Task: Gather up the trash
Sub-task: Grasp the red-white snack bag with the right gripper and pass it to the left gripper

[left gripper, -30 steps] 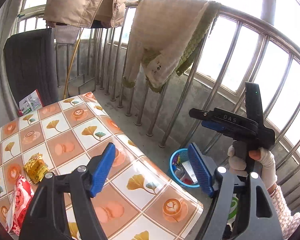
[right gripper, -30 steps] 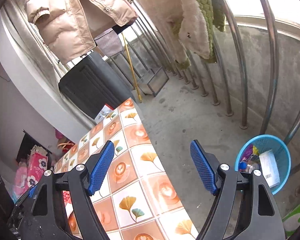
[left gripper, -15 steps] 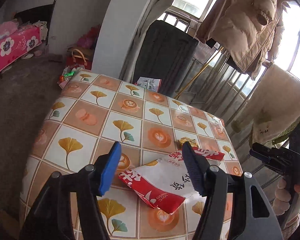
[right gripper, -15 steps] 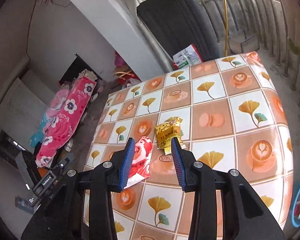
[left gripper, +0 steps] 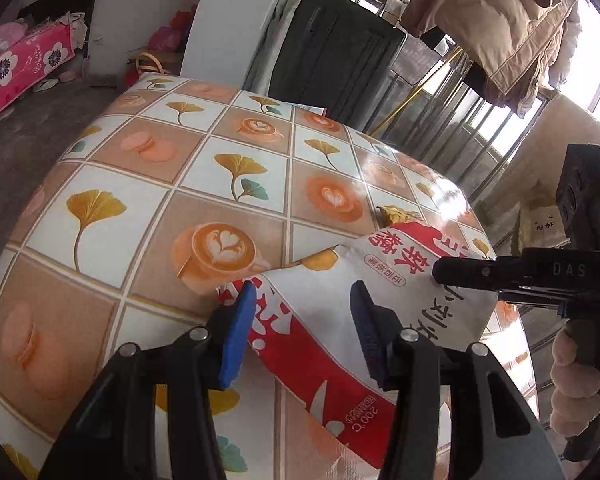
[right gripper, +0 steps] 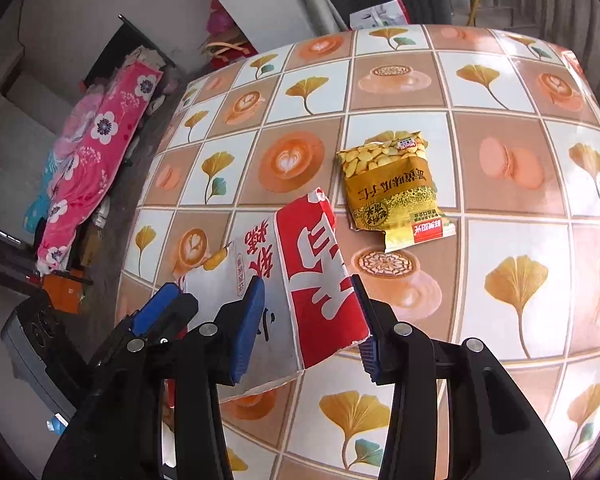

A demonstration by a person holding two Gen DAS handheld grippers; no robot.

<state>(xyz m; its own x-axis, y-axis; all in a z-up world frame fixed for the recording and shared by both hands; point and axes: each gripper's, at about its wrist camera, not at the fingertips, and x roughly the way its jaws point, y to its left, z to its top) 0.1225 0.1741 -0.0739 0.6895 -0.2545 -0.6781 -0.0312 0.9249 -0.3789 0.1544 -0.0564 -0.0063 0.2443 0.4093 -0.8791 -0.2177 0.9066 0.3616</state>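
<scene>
On bench (left gripper: 148,184): glossy cloth, squares of ginkgo leaves and coffee cups. Red-and-white snack bag (left gripper: 340,320) lies near bench's close edge; yellow snack packet (right gripper: 392,188) flat just beside it. Left gripper (left gripper: 300,332) fingers straddle bag's red end, closing, pads not clearly pressing. Right gripper (right gripper: 308,316) fingers either side of bag's other end, opening; grip cannot tell. Around: bare concrete floor (left gripper: 40,120), pink flowered bedding (right gripper: 96,152), dark panel (left gripper: 332,52) against wall, beige jacket (left gripper: 496,20) hanging by window bars.
</scene>
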